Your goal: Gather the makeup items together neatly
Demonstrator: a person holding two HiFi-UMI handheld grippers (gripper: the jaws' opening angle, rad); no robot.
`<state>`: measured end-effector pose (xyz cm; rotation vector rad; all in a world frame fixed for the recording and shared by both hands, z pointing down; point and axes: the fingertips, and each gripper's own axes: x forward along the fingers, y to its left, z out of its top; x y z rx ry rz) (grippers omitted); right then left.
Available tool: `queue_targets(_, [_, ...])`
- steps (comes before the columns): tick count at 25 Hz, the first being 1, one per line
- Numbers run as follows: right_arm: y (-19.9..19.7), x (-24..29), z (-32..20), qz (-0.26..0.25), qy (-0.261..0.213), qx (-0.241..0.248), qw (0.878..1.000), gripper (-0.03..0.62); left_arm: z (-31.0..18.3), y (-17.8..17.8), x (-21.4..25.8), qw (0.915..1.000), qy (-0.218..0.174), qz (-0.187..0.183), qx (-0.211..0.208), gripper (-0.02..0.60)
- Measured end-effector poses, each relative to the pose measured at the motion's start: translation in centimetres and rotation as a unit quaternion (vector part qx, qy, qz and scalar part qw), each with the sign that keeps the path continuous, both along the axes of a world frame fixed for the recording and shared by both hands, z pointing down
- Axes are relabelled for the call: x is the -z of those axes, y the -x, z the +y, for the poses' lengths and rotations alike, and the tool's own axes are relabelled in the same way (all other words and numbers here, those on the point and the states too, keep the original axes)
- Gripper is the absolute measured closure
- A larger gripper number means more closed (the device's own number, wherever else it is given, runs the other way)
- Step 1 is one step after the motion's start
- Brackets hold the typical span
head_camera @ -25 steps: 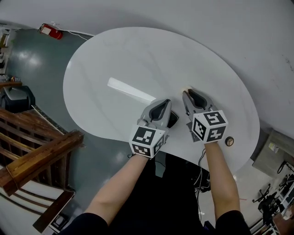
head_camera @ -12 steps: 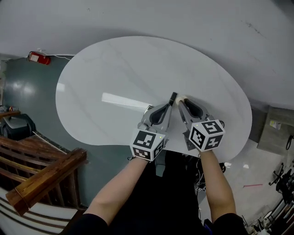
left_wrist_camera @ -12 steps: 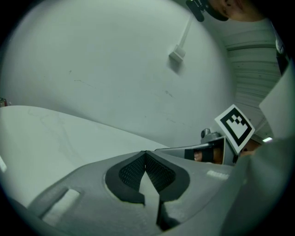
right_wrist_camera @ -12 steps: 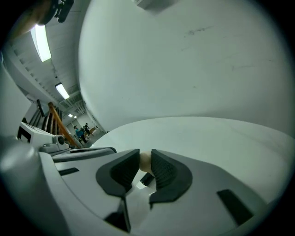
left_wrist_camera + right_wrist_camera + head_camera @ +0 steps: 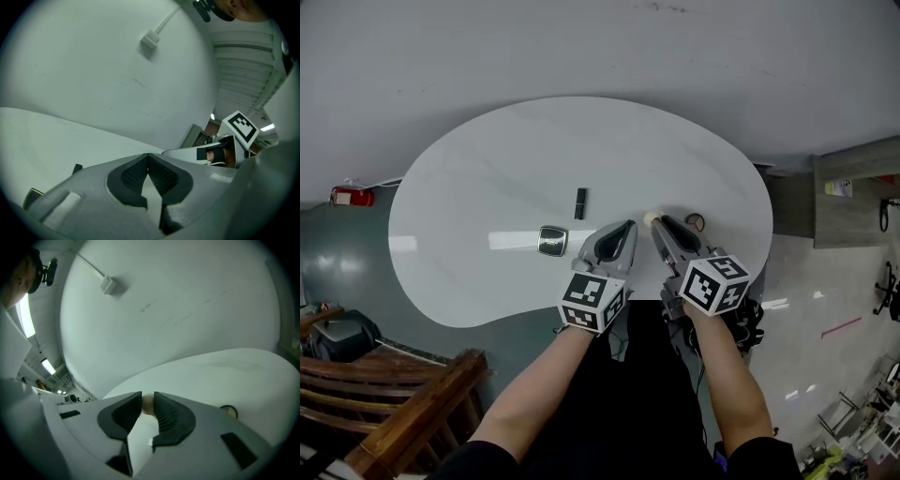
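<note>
Left gripper [image 5: 627, 227] is fully closed with nothing in it. Its tips are over the near edge of the table [image 5: 487, 169], just right of the compact [image 5: 552, 241]; the black stick [image 5: 580, 202] lies farther out, apart from the compact. Right gripper [image 5: 657, 223] is just beside the left, jaws narrow and pinching a small beige piece [image 5: 650, 219] at the tips; can't tell if it touches the tabletop. A small disc [image 5: 696, 222] lies just right of the right gripper, well apart from compact and stick.
</note>
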<state>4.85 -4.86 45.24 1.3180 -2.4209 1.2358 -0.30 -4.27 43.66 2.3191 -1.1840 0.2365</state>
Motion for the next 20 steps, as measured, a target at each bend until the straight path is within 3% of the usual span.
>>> queue_targets(5, [-7.0,-0.8,1.2,-0.056,0.026,-0.086,0.994,0.508,0.9,-5.1,-0.5,0.999,0.007,0.0,-0.044,0.572])
queue_targets(11, [-13.8,-2.8,1.6,-0.126,0.062,-0.177,0.974,0.507,1.1,-9.1,-1.6,0.9974,0.016,-0.008,-0.07,0.572])
queue_targets(20, [-16.7,-5.2,0.5,-0.167,0.073,-0.192,0.964,0.5,0.3,-13.2,-3.3,0.9961,0.031,-0.017,-0.081,0.572])
